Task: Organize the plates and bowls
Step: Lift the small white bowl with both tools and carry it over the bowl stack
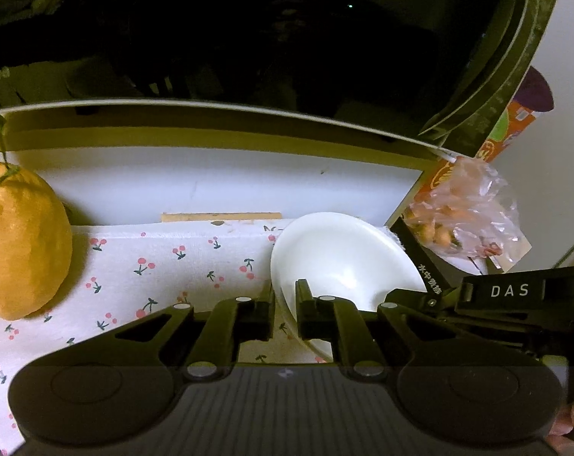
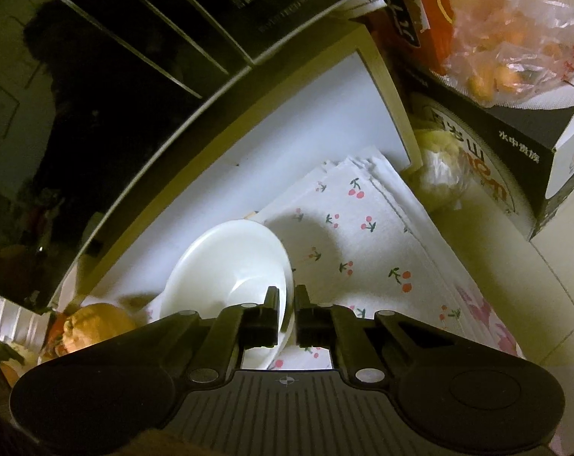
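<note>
Beside bowl (image 1: 336, 262), orange fruit (image 1: 21, 243), snack bag (image 1: 465, 212)

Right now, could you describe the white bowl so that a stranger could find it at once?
Find the cherry-print cloth spread in front of the white board. At the cloth's right end, beside the black carton, the white bowl is held tilted, with each gripper's jaws closed over its rim. It is plain glossy white, unlike the bumpy orange fruit at the left.

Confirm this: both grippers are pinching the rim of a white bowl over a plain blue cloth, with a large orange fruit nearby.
Wrong in one respect: the cloth is white with a red cherry print, as the left wrist view shows. Otherwise right: left gripper and right gripper pinch the white bowl, large orange fruit nearby.
</note>
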`<state>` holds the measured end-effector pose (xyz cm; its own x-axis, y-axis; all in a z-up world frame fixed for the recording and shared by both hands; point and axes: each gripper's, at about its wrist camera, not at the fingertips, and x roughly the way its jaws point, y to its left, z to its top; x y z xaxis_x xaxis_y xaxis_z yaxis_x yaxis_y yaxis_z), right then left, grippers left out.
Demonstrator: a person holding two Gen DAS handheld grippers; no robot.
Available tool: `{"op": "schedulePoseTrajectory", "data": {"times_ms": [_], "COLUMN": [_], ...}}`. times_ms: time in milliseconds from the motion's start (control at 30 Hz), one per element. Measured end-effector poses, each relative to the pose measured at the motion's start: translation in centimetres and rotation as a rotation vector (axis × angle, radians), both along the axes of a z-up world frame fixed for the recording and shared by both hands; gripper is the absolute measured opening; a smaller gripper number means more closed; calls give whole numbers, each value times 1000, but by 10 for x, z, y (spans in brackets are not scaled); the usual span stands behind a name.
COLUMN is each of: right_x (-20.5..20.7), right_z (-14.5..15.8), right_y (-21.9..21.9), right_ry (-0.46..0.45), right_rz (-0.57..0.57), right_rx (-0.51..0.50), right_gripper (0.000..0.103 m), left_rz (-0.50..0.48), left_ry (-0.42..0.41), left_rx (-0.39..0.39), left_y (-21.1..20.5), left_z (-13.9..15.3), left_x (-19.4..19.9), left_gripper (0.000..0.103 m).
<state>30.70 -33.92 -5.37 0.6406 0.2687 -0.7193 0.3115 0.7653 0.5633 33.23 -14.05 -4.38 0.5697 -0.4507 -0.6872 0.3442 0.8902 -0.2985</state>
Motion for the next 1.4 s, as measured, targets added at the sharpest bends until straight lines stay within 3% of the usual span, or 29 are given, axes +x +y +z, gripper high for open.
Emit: {"op": "schedulePoseTrajectory", "data": {"times_ms": [833,1400], "right_x": [-76,-140], "right_z": [66,78], "right_y": [8,22], "right_ry": [-17,-16], "right_rz": [-5,2], "right_rx": [-24,-22], "right_gripper": [8,10], "left_rz": [6,36], "left_ry": [5,57], "left_rx": [-38,-64], "left_y": [11,28], "left_z": [53,56], "left_x": [-75,-132], "left_gripper": [10,10]}}
